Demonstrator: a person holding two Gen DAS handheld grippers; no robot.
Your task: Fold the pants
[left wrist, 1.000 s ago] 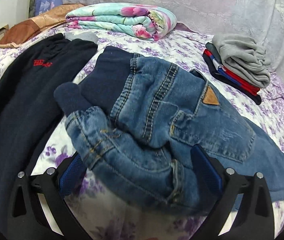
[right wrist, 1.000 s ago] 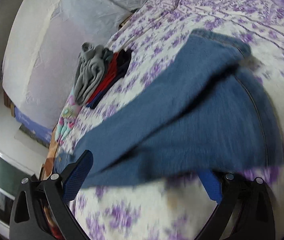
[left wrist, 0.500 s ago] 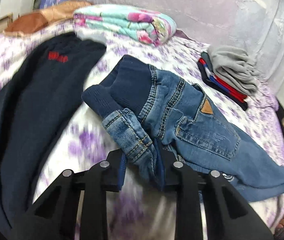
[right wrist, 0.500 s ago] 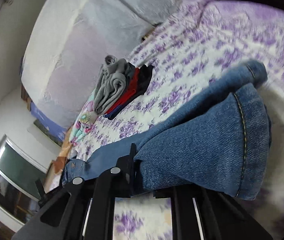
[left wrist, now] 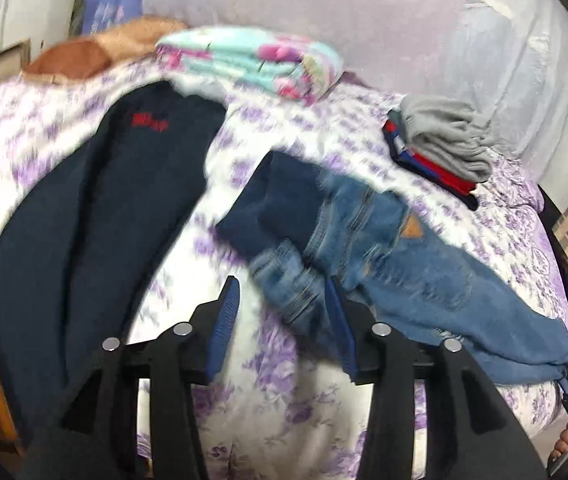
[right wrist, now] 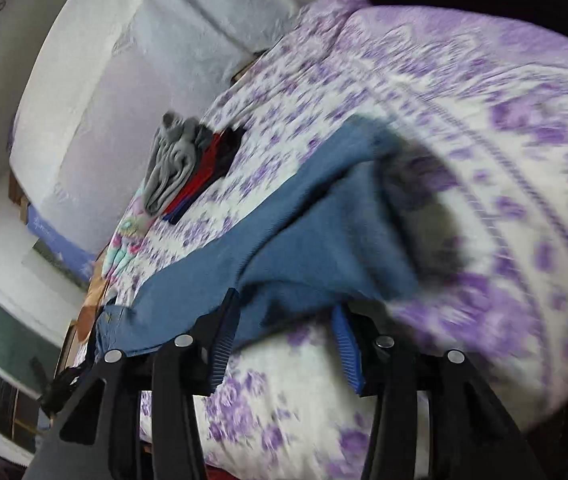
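Small blue jeans (left wrist: 384,252) with a dark ribbed waistband lie on the purple-flowered bedspread (left wrist: 284,380). My left gripper (left wrist: 284,312) is open just in front of the waist end, its fingers apart, the denim edge lying between them and loose. In the right wrist view the legs of the jeans (right wrist: 304,240) lie flat. My right gripper (right wrist: 288,328) is open at the leg hems, the cloth resting between its blue pads (right wrist: 346,344).
Dark navy pants (left wrist: 95,216) with red lettering lie to the left. A folded floral blanket (left wrist: 255,60) and a brown cushion (left wrist: 95,52) sit at the back. A stack of folded clothes (left wrist: 444,148) with a grey top lies at back right.
Both grippers were shut on the jeans half a second ago; both have now opened and let the jeans go. The views have pulled back slightly.
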